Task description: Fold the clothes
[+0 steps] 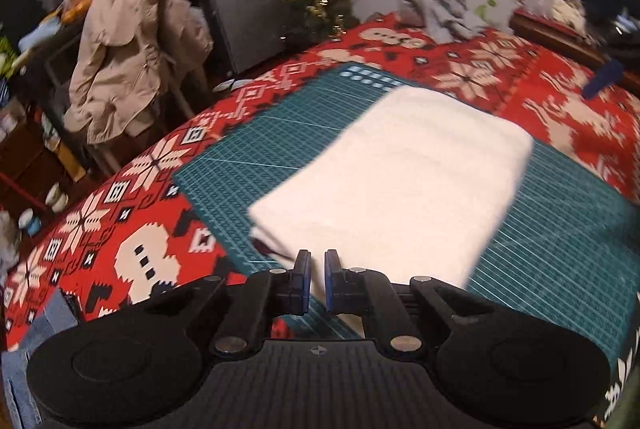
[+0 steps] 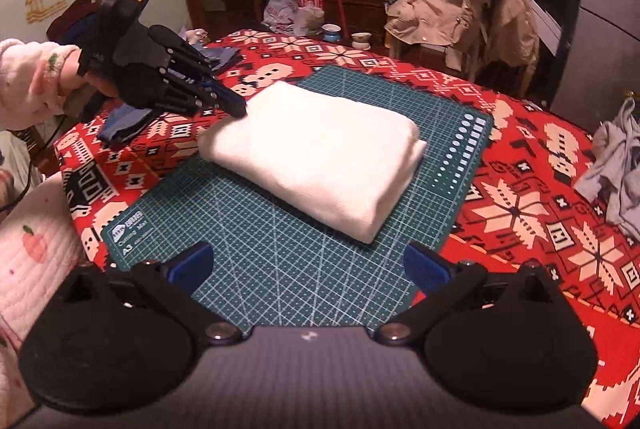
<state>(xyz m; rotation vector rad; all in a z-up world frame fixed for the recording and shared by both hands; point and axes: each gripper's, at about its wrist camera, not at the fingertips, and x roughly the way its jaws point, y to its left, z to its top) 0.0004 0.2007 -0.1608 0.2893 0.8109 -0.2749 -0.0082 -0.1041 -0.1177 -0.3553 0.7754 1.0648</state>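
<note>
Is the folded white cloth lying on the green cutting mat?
Yes, the folded white cloth rests wholly on the green cutting mat.

A green cutting mat (image 2: 256,269) lies on a red patterned tablecloth (image 2: 520,189); a beige jacket (image 2: 468,5) drapes a chair behind.

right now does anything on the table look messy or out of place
The folded white cloth sits askew on the green cutting mat, its edges angled to the grid lines, though the fold itself looks tidy. A crumpled grey garment lies unfolded near the edge of the red patterned tablecloth. Nothing looks spilled or damaged.
</note>
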